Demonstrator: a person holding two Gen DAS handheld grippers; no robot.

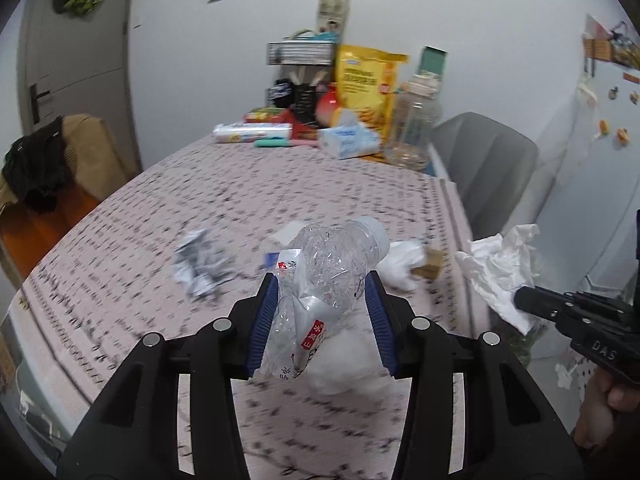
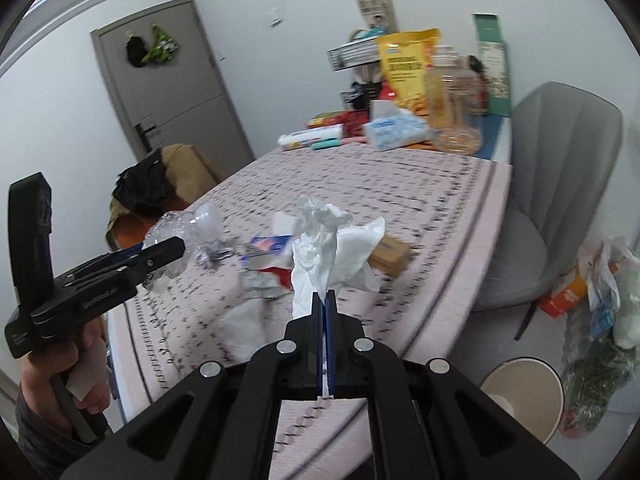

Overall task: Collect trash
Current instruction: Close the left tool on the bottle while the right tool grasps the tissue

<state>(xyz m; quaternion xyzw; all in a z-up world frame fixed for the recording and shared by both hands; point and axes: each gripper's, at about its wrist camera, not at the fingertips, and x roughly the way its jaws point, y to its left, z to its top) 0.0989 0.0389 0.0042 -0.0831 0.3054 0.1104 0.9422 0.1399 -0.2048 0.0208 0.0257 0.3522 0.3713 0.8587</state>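
Two chairs [image 2: 560, 200] flanking patterned tablecloth [image 1: 280, 192] (cluttered far end), grey door [image 2: 168, 80]

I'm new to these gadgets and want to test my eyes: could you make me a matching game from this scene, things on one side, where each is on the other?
Things:
1. crushed plastic bottle
2. crumpled white tissue
3. tissue pack
4. paper cup

Places:
A. on the floor by the table
B. pinched in the right gripper
C. at the table's far end
D. between the left gripper's blue pads

Pairs: 1-D, 2-B, 3-C, 4-A
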